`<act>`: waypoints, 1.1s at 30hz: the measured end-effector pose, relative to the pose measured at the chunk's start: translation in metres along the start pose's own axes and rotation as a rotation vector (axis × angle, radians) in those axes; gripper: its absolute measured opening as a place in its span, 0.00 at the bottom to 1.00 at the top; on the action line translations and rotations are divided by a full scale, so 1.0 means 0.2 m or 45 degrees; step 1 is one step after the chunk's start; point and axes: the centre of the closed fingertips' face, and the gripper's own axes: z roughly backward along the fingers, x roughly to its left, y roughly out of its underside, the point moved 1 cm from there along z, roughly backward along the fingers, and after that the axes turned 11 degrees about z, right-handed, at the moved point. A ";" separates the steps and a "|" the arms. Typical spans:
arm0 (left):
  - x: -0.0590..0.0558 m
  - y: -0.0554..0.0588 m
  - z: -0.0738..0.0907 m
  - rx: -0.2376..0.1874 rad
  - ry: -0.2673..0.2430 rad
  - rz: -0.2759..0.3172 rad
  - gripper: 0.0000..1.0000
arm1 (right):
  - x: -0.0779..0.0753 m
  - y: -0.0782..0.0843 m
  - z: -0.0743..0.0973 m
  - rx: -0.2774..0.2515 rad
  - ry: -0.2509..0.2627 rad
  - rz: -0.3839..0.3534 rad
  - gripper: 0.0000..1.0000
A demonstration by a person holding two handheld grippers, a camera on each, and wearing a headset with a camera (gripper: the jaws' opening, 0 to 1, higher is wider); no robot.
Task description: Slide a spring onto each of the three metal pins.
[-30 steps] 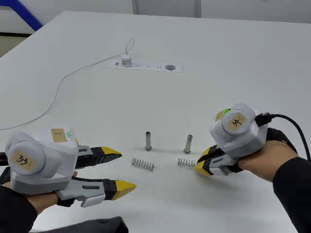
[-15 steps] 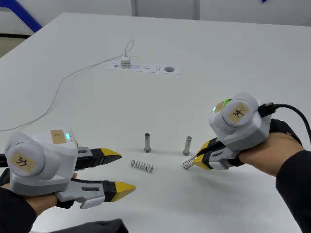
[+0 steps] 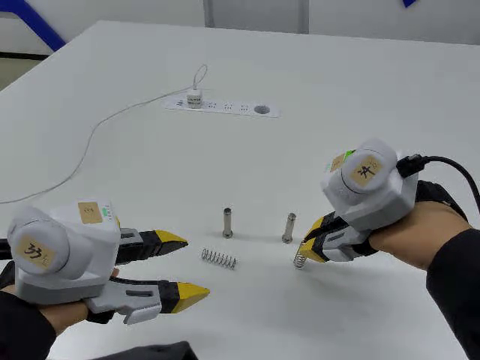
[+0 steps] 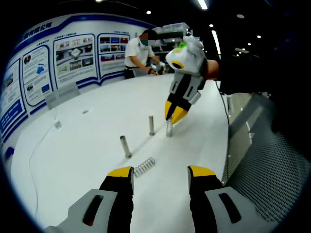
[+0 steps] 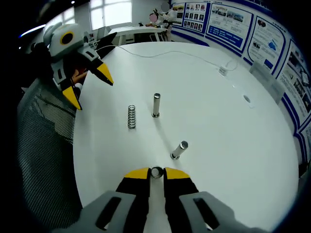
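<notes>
Two metal pins stand upright on the white table, one on the left (image 3: 227, 223) (image 4: 126, 146) (image 5: 156, 105) and one on the right (image 3: 289, 227) (image 4: 151, 125) (image 5: 177, 150). My right gripper (image 3: 308, 251) (image 4: 175, 113) (image 5: 151, 173) is shut on a spring (image 3: 300, 260) (image 4: 168, 128) (image 5: 156, 172). It holds the spring nearly upright, just to the right of the right pin. A second spring (image 3: 219, 259) (image 4: 144, 166) (image 5: 131, 117) lies flat in front of the left pin. My left gripper (image 3: 182, 264) (image 4: 160, 172) (image 5: 92, 90) hovers open at the near left, with nothing between its jaws.
A white power strip (image 3: 222, 106) lies farther back on the table, with a cable (image 3: 90, 142) trailing off to the left. A person (image 4: 135, 51) stands at a bench beyond the table. The table edge (image 4: 228, 145) runs close by.
My right gripper picked the right-hand spring up off the table and turned it from lying flat to nearly upright beside the right pin. The left gripper stayed in place.
</notes>
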 end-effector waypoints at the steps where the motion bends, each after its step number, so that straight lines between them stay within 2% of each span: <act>1: 0.00 0.00 0.00 0.000 0.000 -0.001 0.46 | 0.00 -0.01 0.01 -0.001 0.000 0.001 0.12; 9: 0.00 0.00 0.00 -0.001 0.000 -0.002 0.46 | -0.03 -0.07 0.09 -0.021 0.010 -0.004 0.12; 21: 0.00 0.00 0.00 -0.003 -0.001 -0.006 0.46 | -0.14 -0.21 0.20 -0.044 0.073 0.063 0.12; 27: 0.00 0.00 0.00 -0.006 -0.002 -0.006 0.46 | -0.17 -0.24 0.21 -0.055 0.100 0.072 0.12; 33: 0.00 0.00 0.00 -0.005 -0.002 -0.005 0.46 | -0.20 -0.24 0.18 -0.047 0.108 0.065 0.12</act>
